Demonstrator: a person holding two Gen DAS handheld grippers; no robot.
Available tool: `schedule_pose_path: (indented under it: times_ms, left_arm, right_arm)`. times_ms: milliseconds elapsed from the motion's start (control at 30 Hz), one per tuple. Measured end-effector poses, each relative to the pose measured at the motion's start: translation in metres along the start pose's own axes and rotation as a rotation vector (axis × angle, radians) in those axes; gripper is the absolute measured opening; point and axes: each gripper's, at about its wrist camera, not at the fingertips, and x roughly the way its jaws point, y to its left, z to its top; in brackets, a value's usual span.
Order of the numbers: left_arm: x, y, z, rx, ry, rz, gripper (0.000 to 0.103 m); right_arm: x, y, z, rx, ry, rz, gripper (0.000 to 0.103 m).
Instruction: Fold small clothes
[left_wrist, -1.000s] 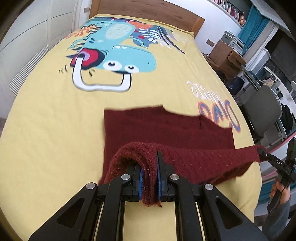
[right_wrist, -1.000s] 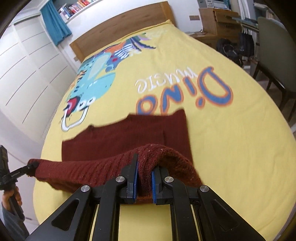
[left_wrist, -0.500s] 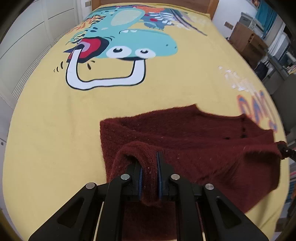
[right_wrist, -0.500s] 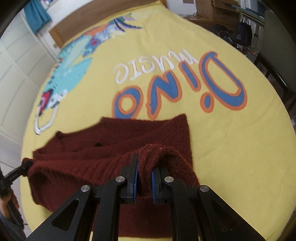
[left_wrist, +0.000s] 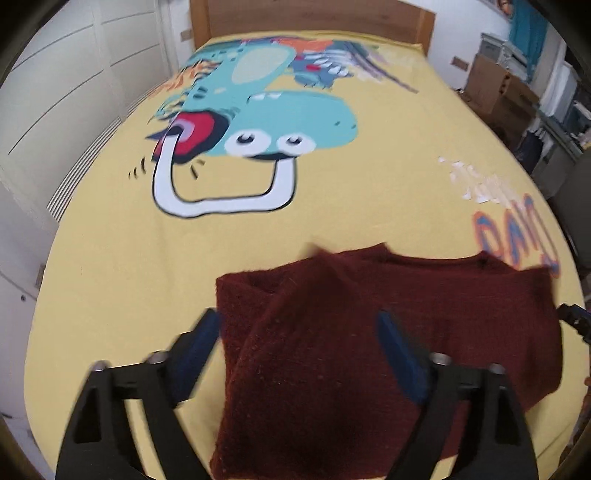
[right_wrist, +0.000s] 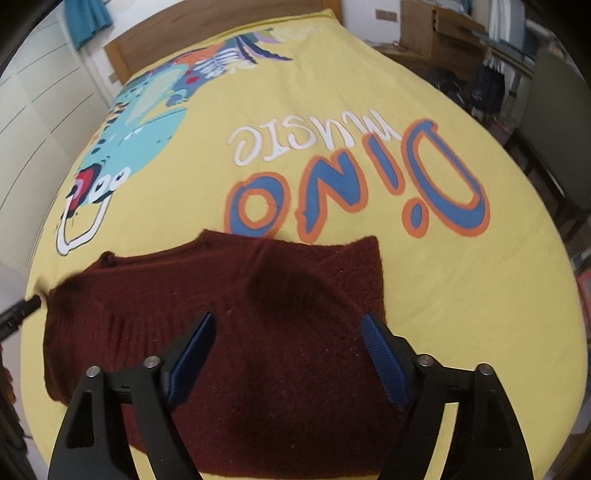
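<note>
Under our left gripper (left_wrist: 297, 339) and right gripper (right_wrist: 288, 334), both jaws are opening with nothing pinched; the maroon knit (left_wrist: 369, 332) lies folded between them on the yellow bedspread (left_wrist: 110, 277), near its front edge, with loads of bare cover beyond.

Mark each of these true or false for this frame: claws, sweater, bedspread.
1. Both claws grip the sweater. False: the left claw and right claw have their jaws opening, pads clear of the sweater, which lies between them.
2. The sweater is dark red. True.
3. The sweater hangs in the air. False: it lies on the bedspread, doubled over itself.
4. The bedspread is yellow with a dinosaur print. True.
5. The bedspread lettering reads "Dino music", upside down in the right wrist view. True.
6. The sweater covers the dinosaur's eyes. False: the eyes are in plain view, beyond it.
</note>
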Motion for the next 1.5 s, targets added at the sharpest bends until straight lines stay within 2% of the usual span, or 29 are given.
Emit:
schedule_pose_path:
  times_ms: [33,100,167,333,433,633,733,800,833,867,900,967,1033,1133,1233,1333,1433,1500]
  left_arm:
    - [-0.005,-0.004,-0.002,0.013,-0.013,-0.005,0.101]
    - [-0.009,-0.015,-0.007,0.040,-0.019,-0.013,0.102]
    - [-0.007,-0.024,-0.013,0.061,-0.006,-0.013,0.102]
    - [0.016,-0.049,-0.040,0.124,0.059,-0.012,0.102]
    - [0.033,-0.056,-0.055,0.135,0.096,-0.017,0.102]
    - [0.063,-0.049,-0.067,0.118,0.162,0.038,0.102]
    - [0.076,-0.041,-0.070,0.104,0.194,0.037,0.101]
    - [0.079,-0.039,-0.070,0.106,0.197,0.027,0.099]
    - [0.080,-0.039,-0.069,0.113,0.196,0.021,0.088]
    - [0.078,-0.039,-0.069,0.119,0.193,0.009,0.072]
    - [0.077,-0.040,-0.068,0.123,0.188,0.001,0.064]
    - [0.073,-0.042,-0.064,0.133,0.179,-0.013,0.031]
    - [0.071,-0.044,-0.062,0.134,0.173,-0.022,0.016]
    - [0.065,-0.039,-0.056,0.112,0.146,-0.036,0.006]
    - [0.054,-0.029,-0.047,0.069,0.096,-0.057,0.005]
    - [0.049,-0.029,-0.041,0.068,0.062,-0.056,0.005]
    - [0.056,-0.030,-0.041,0.077,0.061,-0.027,0.005]
    - [0.068,-0.030,-0.046,0.080,0.089,-0.008,0.005]
  right_arm:
    - [-0.003,0.005,-0.002,-0.020,-0.006,-0.003,0.089]
    - [-0.009,0.017,-0.008,-0.065,-0.016,-0.005,0.098]
    - [-0.010,0.029,-0.016,-0.112,-0.015,-0.001,0.102]
    - [0.003,0.054,-0.043,-0.206,0.024,-0.030,0.102]
    - [0.017,0.061,-0.059,-0.217,0.071,-0.022,0.102]
    - [0.038,0.076,-0.078,-0.240,0.141,0.011,0.102]
    - [0.049,0.084,-0.080,-0.274,0.157,-0.045,0.088]
    - [0.053,0.084,-0.079,-0.272,0.162,-0.047,0.077]
    - [0.054,0.083,-0.077,-0.265,0.161,-0.047,0.072]
    - [0.053,0.083,-0.076,-0.260,0.155,-0.045,0.057]
    - [0.052,0.082,-0.073,-0.254,0.147,-0.044,0.039]
    - [0.051,0.080,-0.068,-0.244,0.141,-0.035,0.022]
    - [0.050,0.077,-0.065,-0.240,0.139,-0.020,0.013]
    - [0.046,0.071,-0.058,-0.215,0.113,-0.001,0.008]
    - [0.038,0.067,-0.048,-0.196,0.075,0.009,0.007]
    - [0.031,0.069,-0.045,-0.191,0.047,0.012,0.007]
    - [0.032,0.072,-0.038,-0.184,0.028,0.012,0.007]
    - [0.040,0.072,-0.036,-0.177,0.046,0.007,0.007]
